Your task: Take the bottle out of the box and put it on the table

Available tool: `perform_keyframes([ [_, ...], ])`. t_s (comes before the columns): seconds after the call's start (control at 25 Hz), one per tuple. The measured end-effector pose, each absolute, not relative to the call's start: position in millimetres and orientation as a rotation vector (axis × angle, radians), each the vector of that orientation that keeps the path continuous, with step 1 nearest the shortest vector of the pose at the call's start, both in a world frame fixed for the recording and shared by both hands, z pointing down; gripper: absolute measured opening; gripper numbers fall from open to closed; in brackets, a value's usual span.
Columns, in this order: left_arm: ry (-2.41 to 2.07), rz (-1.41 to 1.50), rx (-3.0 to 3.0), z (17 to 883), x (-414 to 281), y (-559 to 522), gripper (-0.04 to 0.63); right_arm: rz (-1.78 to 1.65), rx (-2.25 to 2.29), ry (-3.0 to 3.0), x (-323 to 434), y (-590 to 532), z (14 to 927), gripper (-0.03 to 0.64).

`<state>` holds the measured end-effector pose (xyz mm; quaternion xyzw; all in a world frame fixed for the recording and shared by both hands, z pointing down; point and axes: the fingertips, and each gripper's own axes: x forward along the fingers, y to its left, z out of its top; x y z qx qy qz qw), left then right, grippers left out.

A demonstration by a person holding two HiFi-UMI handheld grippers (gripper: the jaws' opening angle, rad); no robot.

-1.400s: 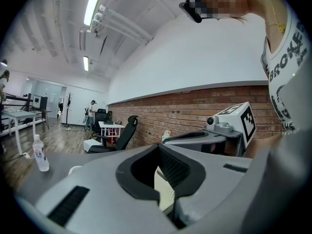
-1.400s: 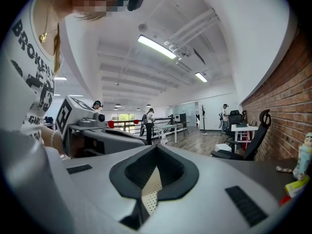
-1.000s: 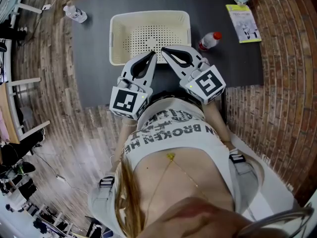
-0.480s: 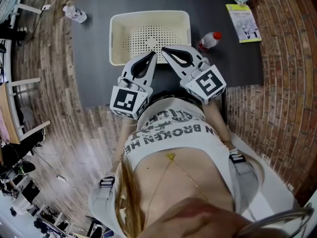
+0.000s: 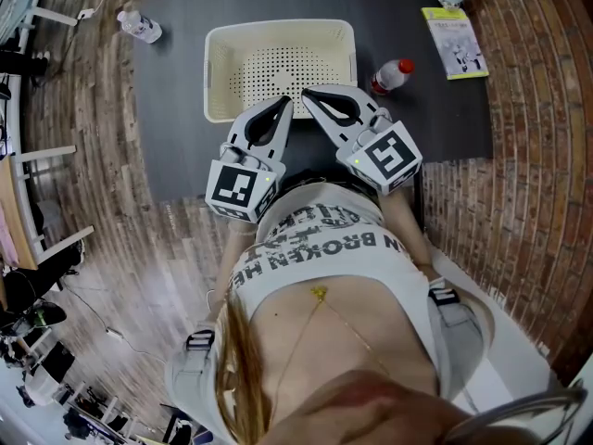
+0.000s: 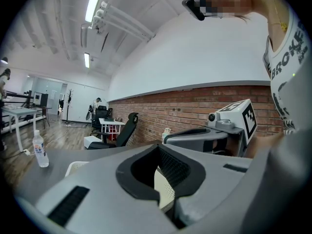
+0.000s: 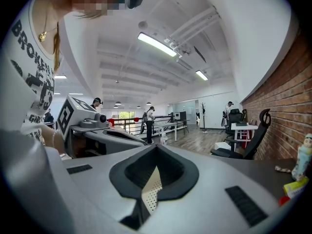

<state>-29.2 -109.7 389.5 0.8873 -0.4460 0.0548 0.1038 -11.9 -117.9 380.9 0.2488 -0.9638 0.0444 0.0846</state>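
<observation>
**Head view, L to R.**

- **Far-left table corner:** clear plastic bottle with white cap (image 5: pixel 139 24). It is upright per the left gripper view and well apart from everything else.
- **Centre:** cream perforated plastic box (image 5: pixel 211 72) on dark grey table (image 5: pixel 181 128). Its floor shows bare, w/ no bottle inside.
- **At the box's near edge:** left gripper (image 5: pixel 284 105), jaws together, nothing btwn them. Just beside it is the right gripper (image 5: pixel 307 94), jaws likewise together & empty. Both tips overlap the box's near part in this view. Each gripper view confirms it: the pads meet, and only box mesh shows through the loop behind them.
- **R of box:** red-capped clear plastic bottle (image 5: pixel 391 77), on the table just beside the box's right wall and apart from both grippers.
- **Far R:** yellow-green booklet (image 5: pixel 454 43).

**Step in hand (judged).** W/ the box empty & a bottle on the table, placing appears done, so only withdrawal is left.
- Do it w/ jaws closed.
- Lift clear of the rim first, so the light box isn't dragged.
- Then draw straight back toward the body.
- Make no sideways sweep to the R, where the bottle could be knocked.

**Orientation.** The red cap lies toward the picture's upper R, base toward the box. The bottle is probably standing, long axis vertical, cap up. Its slant matches the lens lean of the upright L bottle. Lying on its side can't be ruled out.
</observation>
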Motion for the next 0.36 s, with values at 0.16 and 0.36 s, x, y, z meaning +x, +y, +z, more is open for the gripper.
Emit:
perform_keyframes([
  [0.16,-1.31,0.166,2.622,389.3,-27.8,-109.3,0.0,0.122,0.732,-2.883,-12.2,-117.4,380.5,0.008],
  [0.36,-1.308,0.168,2.62,388.7,-26.4,-107.4,0.0,0.137,0.738,-2.864,-9.9,-115.9,381.1,0.008],
])
